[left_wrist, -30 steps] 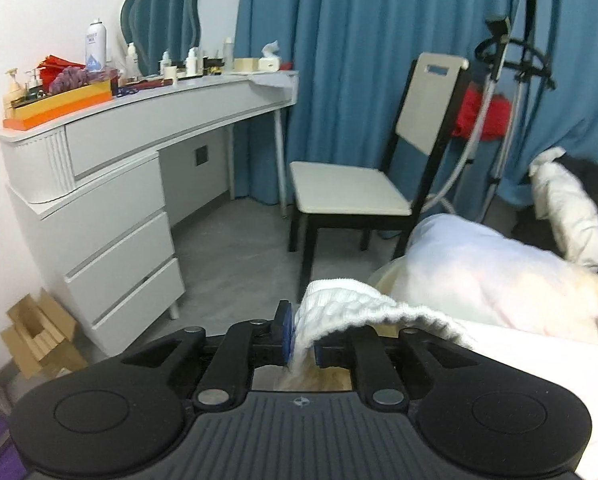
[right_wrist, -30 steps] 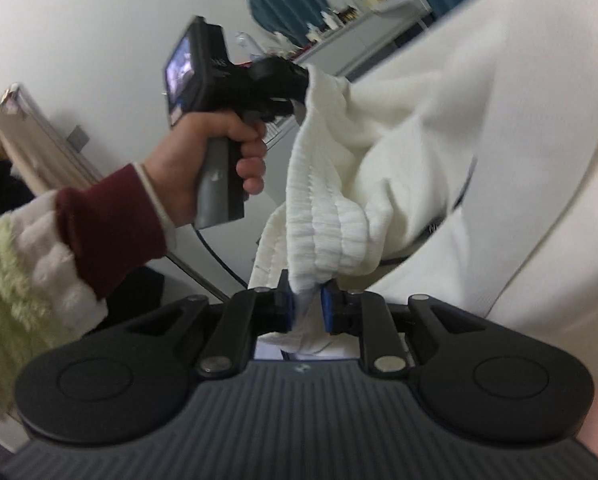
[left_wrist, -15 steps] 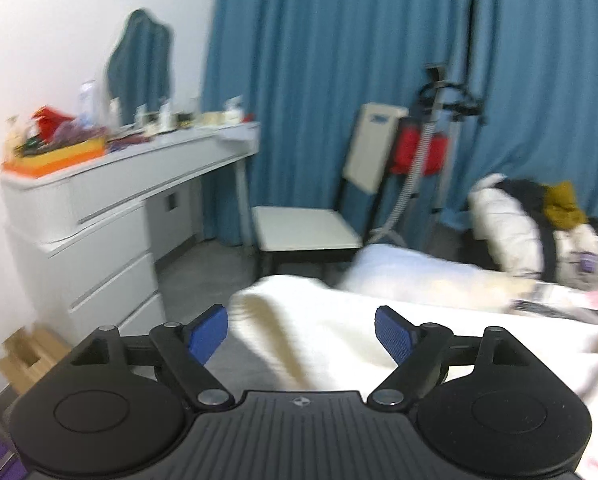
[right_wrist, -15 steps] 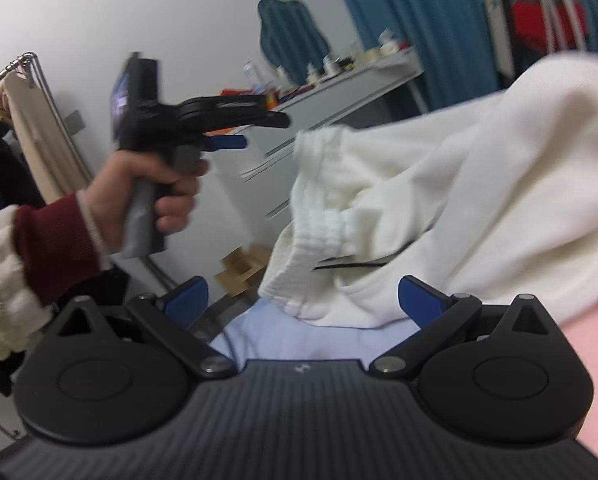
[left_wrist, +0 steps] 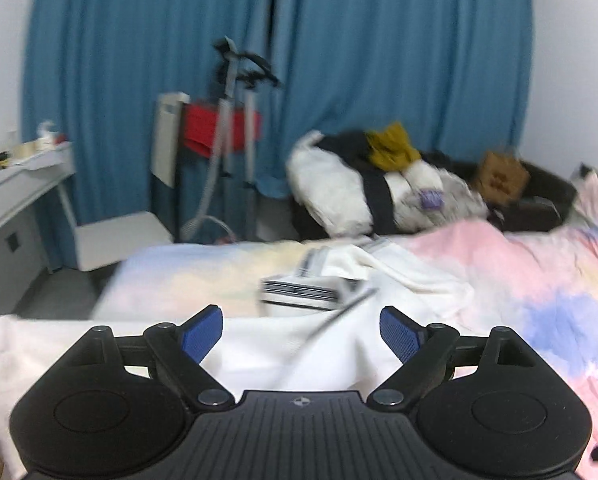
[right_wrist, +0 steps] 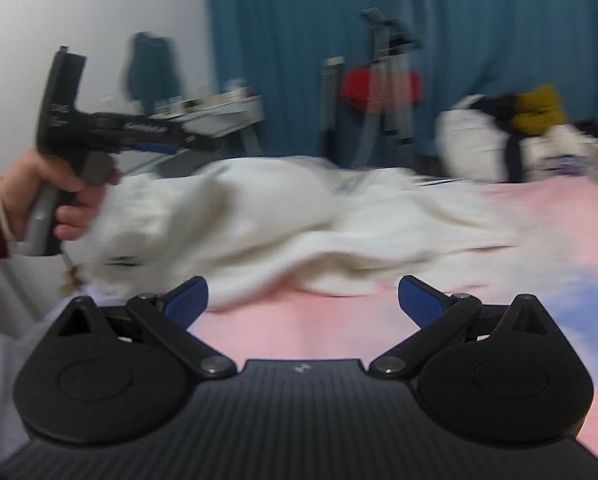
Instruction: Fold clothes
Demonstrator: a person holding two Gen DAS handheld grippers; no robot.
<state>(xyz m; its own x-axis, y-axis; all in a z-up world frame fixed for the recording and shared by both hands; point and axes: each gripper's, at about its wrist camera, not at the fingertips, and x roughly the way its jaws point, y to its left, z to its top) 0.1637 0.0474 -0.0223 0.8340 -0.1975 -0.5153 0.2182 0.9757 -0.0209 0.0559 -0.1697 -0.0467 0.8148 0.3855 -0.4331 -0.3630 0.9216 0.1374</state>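
Grippers: left gripper [left_wrist: 301, 330] and right gripper [right_wrist: 302, 296] both spread apart, having let go a second ago.
Garment: white sweater [right_wrist: 299, 224] dropped onto pastel bedspread [right_wrist: 519, 248], crumpled.
Meaning: spread flat before folding, probably.

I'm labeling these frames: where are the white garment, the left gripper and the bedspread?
white garment [right_wrist: 283, 224], right wrist view, its rumpled middle.
left gripper [left_wrist: 301, 330], left wrist view, midway between its open fingers.
bedspread [right_wrist: 299, 320], right wrist view, bare pink patch.
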